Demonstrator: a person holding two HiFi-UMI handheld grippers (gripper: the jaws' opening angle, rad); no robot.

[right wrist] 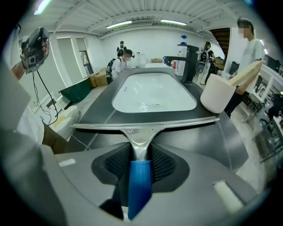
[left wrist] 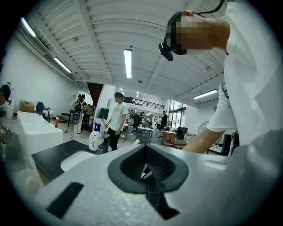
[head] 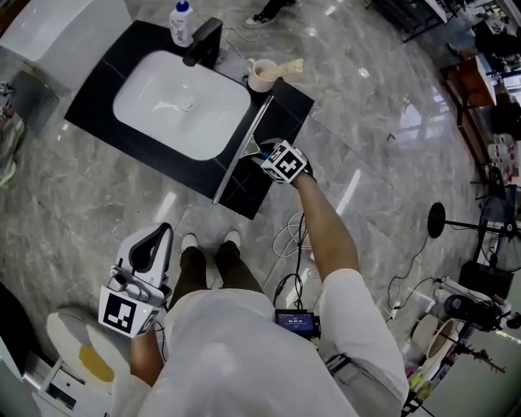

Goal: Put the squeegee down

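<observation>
The squeegee (head: 242,151) has a long metal blade and a blue handle (right wrist: 140,181). My right gripper (head: 265,155) is shut on that handle and points steeply down at the black countertop (head: 282,115). The blade (right wrist: 146,126) runs along the counter strip between the white sink (head: 179,106) and the counter's right edge; I cannot tell whether it touches the surface. My left gripper (head: 155,244) hangs low at my left side, far from the counter, its pads (left wrist: 154,164) together with nothing between them.
A white cup (head: 262,75) with a wooden brush stands at the counter's far corner, beside the black faucet (head: 203,41) and a soap bottle (head: 181,23). Cables (head: 289,240) lie on the marble floor by my feet. Stands and gear (head: 472,301) crowd the right.
</observation>
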